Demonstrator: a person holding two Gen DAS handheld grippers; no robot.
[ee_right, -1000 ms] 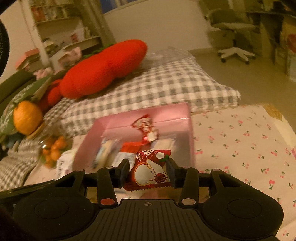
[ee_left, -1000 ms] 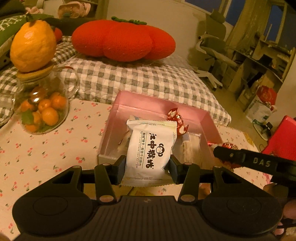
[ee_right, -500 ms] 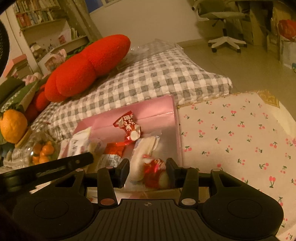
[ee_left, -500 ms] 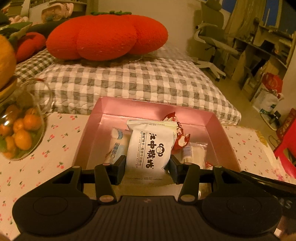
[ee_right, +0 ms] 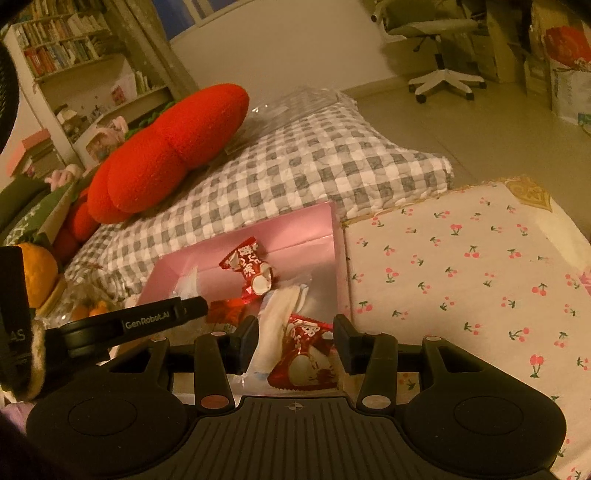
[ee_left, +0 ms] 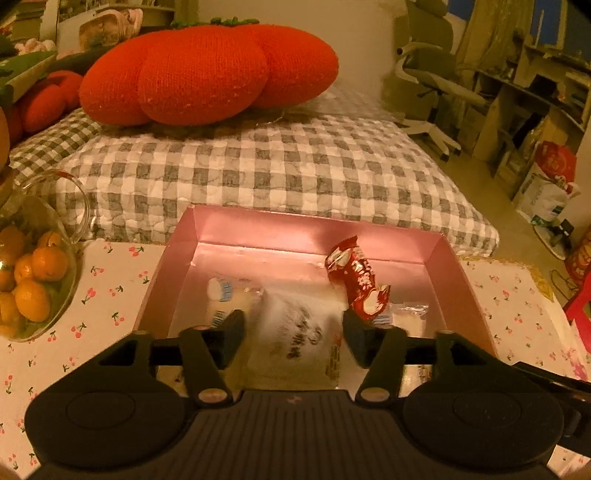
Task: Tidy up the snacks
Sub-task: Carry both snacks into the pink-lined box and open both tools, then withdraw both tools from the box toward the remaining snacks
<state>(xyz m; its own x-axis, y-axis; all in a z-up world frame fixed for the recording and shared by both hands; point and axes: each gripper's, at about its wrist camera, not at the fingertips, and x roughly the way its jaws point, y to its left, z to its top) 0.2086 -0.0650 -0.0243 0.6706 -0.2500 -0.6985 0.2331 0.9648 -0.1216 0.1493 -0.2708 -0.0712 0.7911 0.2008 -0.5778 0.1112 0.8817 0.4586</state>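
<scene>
Hovering over the pink box, both my grippers gape — the left gripper straddles the blurred white pack, lying lengthwise just below; the right gripper clamps nothing.

A lived-in home bedroom under warm yellow light. A bed with a grey-and-white checked quilt fills the middle, and a big red knitted tomato cushion rests on it. In the near part lies a cherry-print tablecloth with a glass jar of small oranges at the left. A crowded bookshelf stands far left, and a swivel desk chair far right on the bare floor.
</scene>
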